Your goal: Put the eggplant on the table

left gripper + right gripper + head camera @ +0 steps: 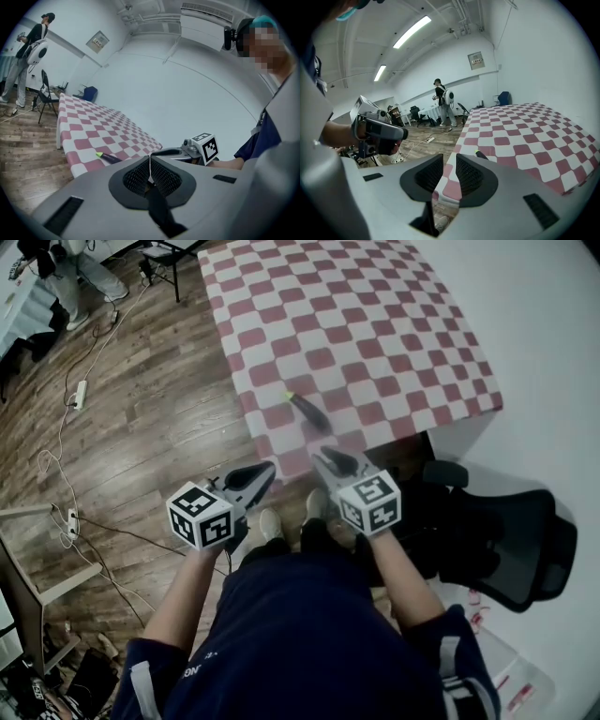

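Note:
The eggplant [307,411], dark purple with a green stem end, lies on the red-and-white checked table [375,324] close to its near edge. It also shows in the left gripper view as the eggplant [108,157] and in the right gripper view as the eggplant [482,155], partly hidden behind a jaw. Both grippers hover off the table's near edge, over the floor. My left gripper [266,471] has its jaws pressed together with nothing in them. My right gripper [324,458] stands open by a narrow gap, empty, pointing toward the eggplant.
A black office chair [511,540] stands to the right of me. Cables and a power strip [79,394] lie on the wooden floor to the left. A person [440,101] stands far off beyond the table, and a folding chair [47,96] is at its far end.

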The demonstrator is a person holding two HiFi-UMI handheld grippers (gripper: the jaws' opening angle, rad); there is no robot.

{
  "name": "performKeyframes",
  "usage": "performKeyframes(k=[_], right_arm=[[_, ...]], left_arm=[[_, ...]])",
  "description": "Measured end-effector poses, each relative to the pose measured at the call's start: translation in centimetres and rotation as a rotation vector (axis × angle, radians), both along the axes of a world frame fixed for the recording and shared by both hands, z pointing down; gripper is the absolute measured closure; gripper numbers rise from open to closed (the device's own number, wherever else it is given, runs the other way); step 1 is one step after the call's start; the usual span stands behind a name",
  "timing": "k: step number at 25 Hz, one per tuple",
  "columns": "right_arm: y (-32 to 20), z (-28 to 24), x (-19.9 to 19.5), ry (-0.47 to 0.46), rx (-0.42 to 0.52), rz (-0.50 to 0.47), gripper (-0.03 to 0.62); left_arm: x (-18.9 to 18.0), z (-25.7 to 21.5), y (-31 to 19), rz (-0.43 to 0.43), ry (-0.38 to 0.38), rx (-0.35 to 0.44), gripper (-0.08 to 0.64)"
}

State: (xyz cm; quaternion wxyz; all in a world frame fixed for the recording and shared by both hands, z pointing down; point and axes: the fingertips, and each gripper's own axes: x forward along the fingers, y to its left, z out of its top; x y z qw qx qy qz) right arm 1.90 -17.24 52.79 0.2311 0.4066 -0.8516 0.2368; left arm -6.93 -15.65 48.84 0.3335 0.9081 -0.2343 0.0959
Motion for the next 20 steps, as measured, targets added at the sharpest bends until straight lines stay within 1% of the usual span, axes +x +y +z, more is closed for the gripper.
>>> performKeyframes(k=[9,20], right_arm=[[-0.4,-1.9,0.9,-0.010,0.039,0.023,0.539],[-0.5,-2.9,2.0,-0.032,0.060,0.036,0.568]], left_arm=[[1.4,-0.5,-0.4,0.014,0.008,0.012,0.531],[2.7,-0.8,-0.4,0.017,0.000,0.018,0.531]])
